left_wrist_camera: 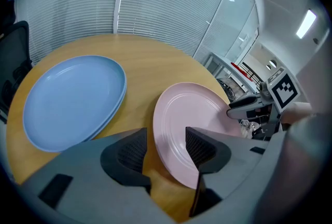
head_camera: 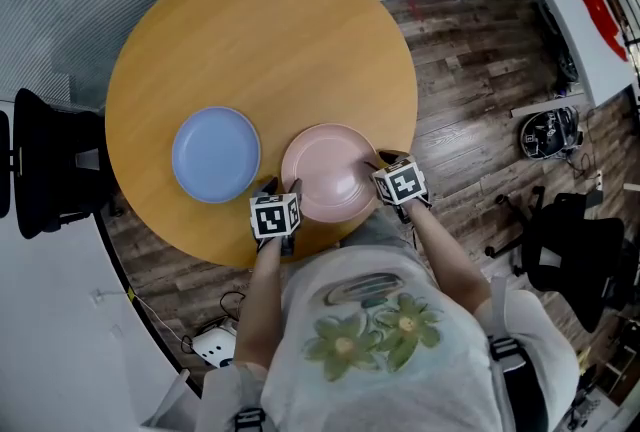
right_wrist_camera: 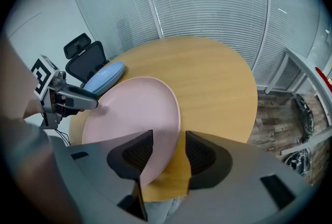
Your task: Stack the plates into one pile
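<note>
Jaws apart, my left gripper [head_camera: 283, 188] and right gripper [head_camera: 385, 163] straddled the pink plate [head_camera: 330, 172], for carrying onto the blue plate [head_camera: 215, 154].

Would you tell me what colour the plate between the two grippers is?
The plate is pale pink, clearest in the left gripper view.

Round wooden table [head_camera: 250, 30], black chair [head_camera: 50, 170] beside it, plank floor [head_camera: 470, 120].
</note>
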A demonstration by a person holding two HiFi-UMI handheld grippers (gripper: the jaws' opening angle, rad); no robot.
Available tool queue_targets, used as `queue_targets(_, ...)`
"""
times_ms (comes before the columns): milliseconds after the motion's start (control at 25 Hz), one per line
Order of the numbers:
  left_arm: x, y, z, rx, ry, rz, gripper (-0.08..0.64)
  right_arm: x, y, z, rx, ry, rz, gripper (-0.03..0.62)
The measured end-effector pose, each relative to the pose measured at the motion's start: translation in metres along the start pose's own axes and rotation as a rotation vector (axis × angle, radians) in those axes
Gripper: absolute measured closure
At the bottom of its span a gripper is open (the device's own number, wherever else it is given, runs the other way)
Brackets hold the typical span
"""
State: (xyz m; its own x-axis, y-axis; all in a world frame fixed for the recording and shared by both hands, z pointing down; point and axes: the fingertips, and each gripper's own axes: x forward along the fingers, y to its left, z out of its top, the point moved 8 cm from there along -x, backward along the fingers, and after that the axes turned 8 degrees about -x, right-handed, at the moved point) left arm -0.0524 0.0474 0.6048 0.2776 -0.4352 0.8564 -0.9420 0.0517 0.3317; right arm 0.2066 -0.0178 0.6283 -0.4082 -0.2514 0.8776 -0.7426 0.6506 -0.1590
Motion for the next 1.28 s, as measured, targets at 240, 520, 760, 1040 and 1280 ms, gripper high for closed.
queue_targets(240,0.01,0.0,-0.005,0.002,0.045,0.013,0.318,0.006,-0.005,-0.002,-0.007,0.039,-0.005,0.407)
queue_targets(520,0.016,0.001,-0.011,0.003,0.068,0.06,0.362,0.013,-0.004,-0.011,-0.035,0.088,-0.002,0.407)
queue_targets(760,0.015,0.004,-0.012,0.01,0.067,0.109,0.495,0.011,0.002,-0.01,-0.086,0.084,-0.013,0.468)
queue_targets(1040,0.01,0.008,-0.015,0.006,0.08,0.092,0.495,0.009,0.007,-0.008,-0.128,0.075,-0.022,0.471)
queue_targets(1280,-0.006,0.005,-0.007,0.004,0.048,0.077,0.495,-0.009,0.01,0.006,-0.145,0.047,-0.05,0.474)
